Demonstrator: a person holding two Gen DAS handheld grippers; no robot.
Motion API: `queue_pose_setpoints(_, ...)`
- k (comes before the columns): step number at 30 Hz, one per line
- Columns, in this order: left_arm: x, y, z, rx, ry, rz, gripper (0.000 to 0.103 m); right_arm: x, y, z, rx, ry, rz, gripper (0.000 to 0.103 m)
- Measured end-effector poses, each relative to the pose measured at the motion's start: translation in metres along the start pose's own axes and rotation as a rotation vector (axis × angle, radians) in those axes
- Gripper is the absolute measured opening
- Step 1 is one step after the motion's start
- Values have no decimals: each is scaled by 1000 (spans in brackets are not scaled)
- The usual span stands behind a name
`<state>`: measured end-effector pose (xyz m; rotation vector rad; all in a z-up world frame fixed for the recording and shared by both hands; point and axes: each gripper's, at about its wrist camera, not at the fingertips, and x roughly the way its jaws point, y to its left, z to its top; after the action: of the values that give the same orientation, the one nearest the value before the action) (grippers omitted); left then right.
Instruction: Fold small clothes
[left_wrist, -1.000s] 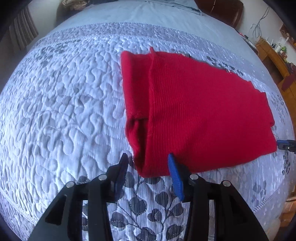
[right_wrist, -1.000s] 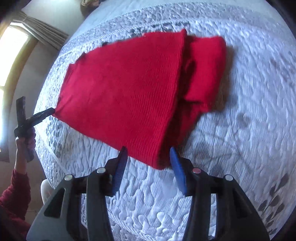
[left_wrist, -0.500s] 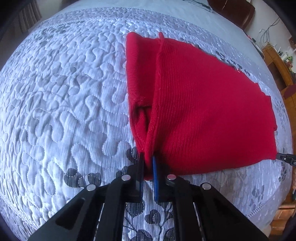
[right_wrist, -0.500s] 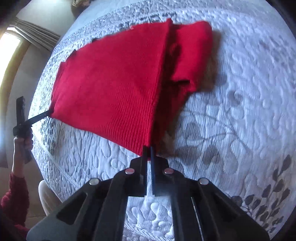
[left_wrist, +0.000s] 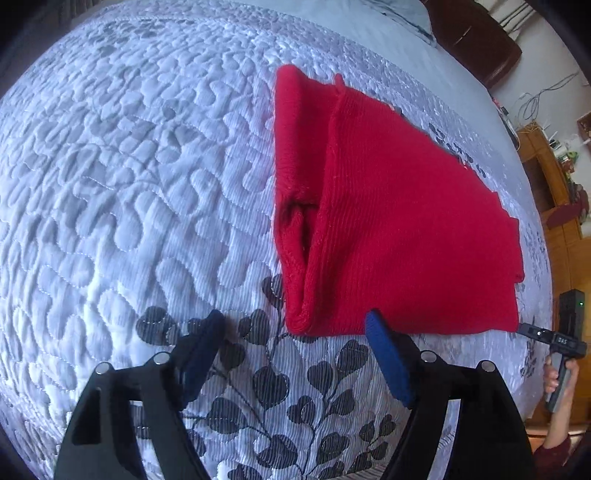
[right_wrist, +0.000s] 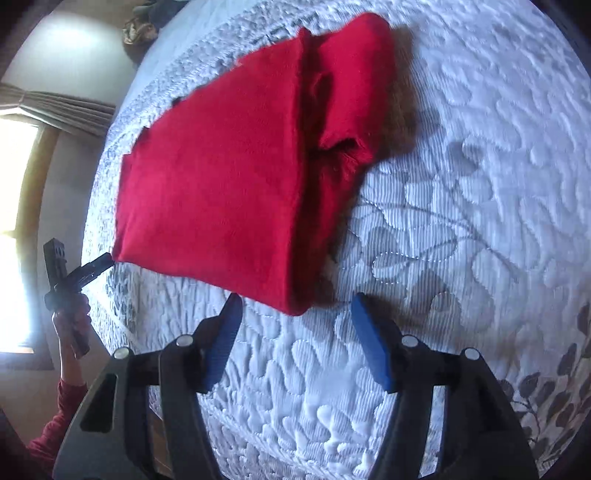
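Red garment (left_wrist: 399, 229) lies folded on quilt (left_wrist: 129, 184), both grippers spread apart.

One red knitted garment (left_wrist: 399, 229) lies on one quilted bedspread (left_wrist: 147, 192), with two grippers over it.

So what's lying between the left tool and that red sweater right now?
Nothing but bare quilt. In the left wrist view, the open left tool sits just short of the red sweater, with only leaf-patterned fabric showing in the gap.
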<state>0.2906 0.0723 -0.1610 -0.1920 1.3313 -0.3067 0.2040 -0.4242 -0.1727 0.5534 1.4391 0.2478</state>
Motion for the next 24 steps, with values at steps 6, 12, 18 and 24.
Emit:
queue_pose_setpoints(6,23,-19,22,5,14,-32,59,15,4,18,10,-10,60,54)
queue_pose_setpoints(12,29,-24,21,-27,36,-24,13,23,0,24,51,-17,124,10)
queue_pose_setpoints(18,6,-28,8,-45,14,-57,11,-10,9,8,6,-67,137,9)
queue_pose_setpoints(24,-23,-50,-32,18,31,-50,11,-41,8,-39,-19,-40,83,9)
